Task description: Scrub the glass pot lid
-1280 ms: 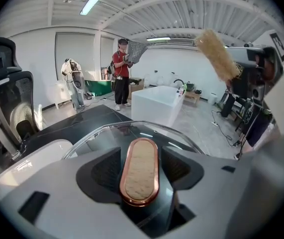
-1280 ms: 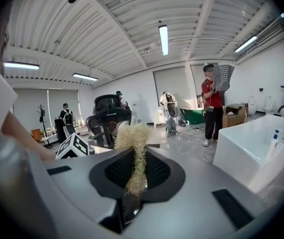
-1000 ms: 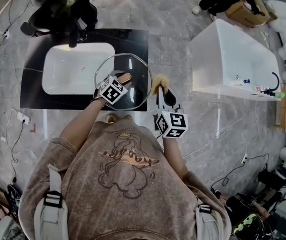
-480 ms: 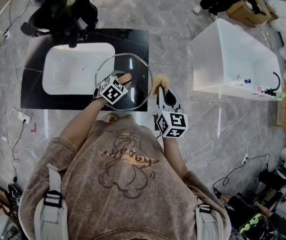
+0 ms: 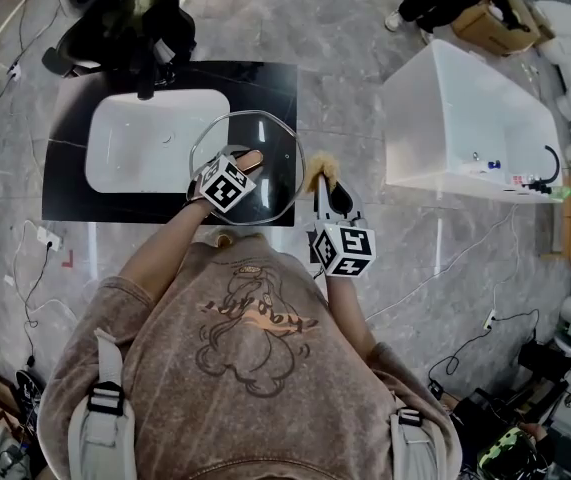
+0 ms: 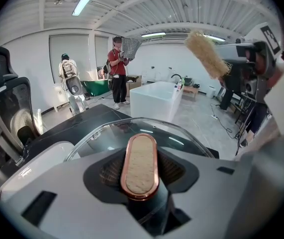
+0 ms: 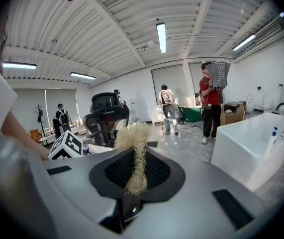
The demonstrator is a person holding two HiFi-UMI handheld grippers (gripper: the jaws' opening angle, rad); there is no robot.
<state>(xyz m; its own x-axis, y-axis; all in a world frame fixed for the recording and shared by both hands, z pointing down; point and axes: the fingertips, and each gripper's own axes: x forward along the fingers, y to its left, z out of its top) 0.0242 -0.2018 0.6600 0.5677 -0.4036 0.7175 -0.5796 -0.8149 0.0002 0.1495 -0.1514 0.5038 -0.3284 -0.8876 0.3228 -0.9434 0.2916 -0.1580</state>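
Observation:
The glass pot lid [image 5: 270,138] is held up over the right part of the black counter, its rim toward the sink. My left gripper [image 5: 243,164] is shut on the lid's wood-and-copper handle [image 6: 139,166], with the glass dome [image 6: 181,138] spreading beyond the jaws. My right gripper [image 5: 323,186] hangs just right of the lid and is shut on a straw-coloured scrubber [image 7: 134,148]. The scrubber's tuft [image 5: 319,171] sits close to the lid's right rim, apart from the glass. The left gripper view shows that scrubber [image 6: 206,54] up at the right.
A white sink basin [image 5: 155,138] is set in the black counter [image 5: 75,183], with a black faucet [image 5: 145,68] behind it. A white bathtub [image 5: 465,118] stands to the right. An office chair [image 5: 115,18] and floor cables [image 5: 445,258] are nearby. A person [image 7: 211,101] stands across the room.

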